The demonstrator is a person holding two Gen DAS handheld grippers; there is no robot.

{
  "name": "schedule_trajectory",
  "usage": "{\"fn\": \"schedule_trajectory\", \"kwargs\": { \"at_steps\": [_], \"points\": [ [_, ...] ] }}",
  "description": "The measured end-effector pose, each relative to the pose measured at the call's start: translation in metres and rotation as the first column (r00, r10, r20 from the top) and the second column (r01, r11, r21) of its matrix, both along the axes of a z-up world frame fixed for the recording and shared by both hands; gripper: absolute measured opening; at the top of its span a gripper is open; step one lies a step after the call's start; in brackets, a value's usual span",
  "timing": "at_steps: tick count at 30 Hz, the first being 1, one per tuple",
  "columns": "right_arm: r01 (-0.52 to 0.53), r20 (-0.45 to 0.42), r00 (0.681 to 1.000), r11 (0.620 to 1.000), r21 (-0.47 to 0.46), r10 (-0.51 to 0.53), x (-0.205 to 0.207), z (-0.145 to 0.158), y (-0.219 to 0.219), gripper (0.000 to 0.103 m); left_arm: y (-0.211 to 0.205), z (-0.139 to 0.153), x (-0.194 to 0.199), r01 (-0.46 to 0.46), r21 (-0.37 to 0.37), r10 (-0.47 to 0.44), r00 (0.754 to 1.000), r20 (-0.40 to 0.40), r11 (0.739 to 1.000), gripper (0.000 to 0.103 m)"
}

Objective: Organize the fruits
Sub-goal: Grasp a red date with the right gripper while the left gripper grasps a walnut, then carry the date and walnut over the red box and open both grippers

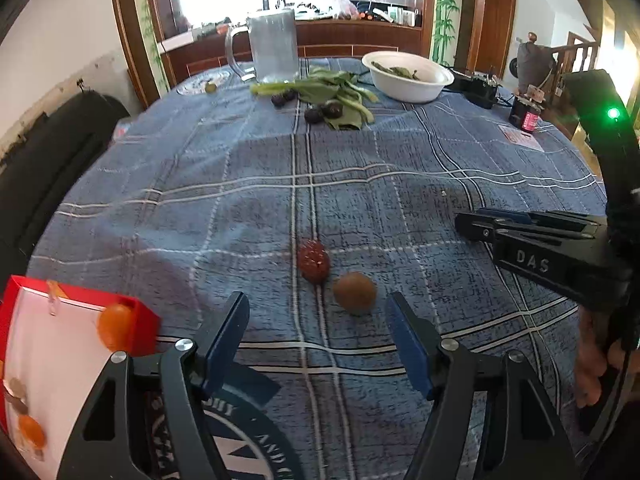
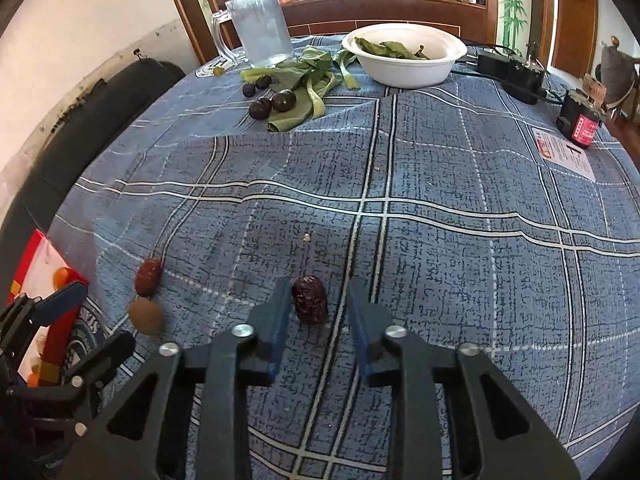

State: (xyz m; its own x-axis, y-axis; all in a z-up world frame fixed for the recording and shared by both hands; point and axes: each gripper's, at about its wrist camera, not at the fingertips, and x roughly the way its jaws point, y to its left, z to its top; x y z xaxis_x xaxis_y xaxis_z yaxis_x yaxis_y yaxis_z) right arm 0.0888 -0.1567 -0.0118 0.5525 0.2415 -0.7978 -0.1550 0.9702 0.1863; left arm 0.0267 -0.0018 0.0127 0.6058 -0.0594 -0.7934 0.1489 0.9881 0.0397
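Observation:
A red date [image 1: 313,266] and a round brown fruit [image 1: 355,293] lie side by side on the blue plaid cloth. My left gripper [image 1: 317,300] is open just short of them, and the brown fruit sits near its right finger. In the right wrist view a dark wrinkled date [image 2: 309,300] stands between the fingers of my right gripper [image 2: 319,286]. The left pad is close to it and a gap shows at the right pad. A red box [image 1: 136,312] with a white inside holds small orange fruits [image 1: 116,326] at the left.
At the far side stand a glass mug [image 2: 260,24], a white bowl [image 2: 404,68] of leaves, loose greens [image 2: 308,80] and several dark plums [image 2: 272,104]. Black devices [image 2: 516,76], a red-labelled black block [image 2: 580,124] and a paper slip lie far right. A black chair back [image 2: 80,128] borders the left edge.

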Motion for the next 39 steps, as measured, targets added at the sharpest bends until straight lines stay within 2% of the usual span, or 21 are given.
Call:
{"fn": "schedule_trajectory", "kwargs": {
  "at_steps": [2, 7, 11, 14, 18, 24, 29, 32, 36, 39],
  "points": [
    [0.004, 0.004, 1.000, 1.000, -0.027, -0.004, 0.000, -0.001, 0.002, 0.019, -0.001, -0.003, 0.003, -0.006, -0.003, 0.006, 1.000, -0.011, 1.000, 0.068],
    [0.003, 0.017, 1.000, 0.997, -0.077, -0.002, -0.003, 0.000, 0.008, 0.019, -0.004, -0.017, 0.011, -0.015, -0.023, 0.013, 0.998, -0.066, 1.000, 0.056],
    [0.011, 0.016, 1.000, 0.997, -0.080, -0.010, -0.002, 0.000, 0.009, 0.018, -0.007, -0.016, 0.015, -0.024, -0.030, 0.022, 0.998, -0.054, 0.999, 0.053],
    [0.024, 0.006, 1.000, 0.998, -0.060, -0.024, 0.000, 0.000, 0.007, 0.018, -0.012, -0.016, 0.017, -0.013, -0.028, 0.012, 0.999, -0.046, 1.000, 0.043],
    [0.033, 0.008, 0.999, 0.999, -0.035, -0.033, -0.003, 0.005, 0.005, 0.018, -0.018, -0.015, 0.018, 0.010, -0.031, -0.012, 0.999, -0.044, 0.999, 0.024],
    [0.042, 0.049, 0.998, 0.999, 0.001, -0.042, -0.010, 0.019, 0.005, 0.019, -0.012, -0.009, 0.010, 0.013, -0.051, -0.015, 0.999, -0.037, 0.999, 0.024],
    [0.053, 0.086, 0.995, 0.998, 0.023, -0.055, -0.015, 0.029, 0.005, 0.019, 0.005, 0.021, -0.017, 0.013, -0.075, -0.010, 1.000, 0.030, 0.997, 0.024],
    [0.041, 0.115, 0.992, 0.998, 0.049, -0.047, -0.020, 0.036, 0.009, 0.019, 0.023, 0.045, -0.040, 0.000, -0.066, 0.007, 0.995, 0.098, 0.998, 0.024],
    [-0.028, 0.163, 0.987, 0.994, 0.103, 0.011, -0.035, 0.048, 0.029, 0.019, 0.064, 0.071, -0.073, -0.072, -0.054, 0.081, 0.978, 0.191, 0.996, 0.024],
    [-0.106, 0.208, 0.974, 0.991, 0.085, 0.086, -0.054, 0.057, 0.060, 0.019, 0.103, 0.079, -0.094, -0.153, -0.025, 0.155, 0.960, 0.232, 0.988, 0.024]
  ]
}}
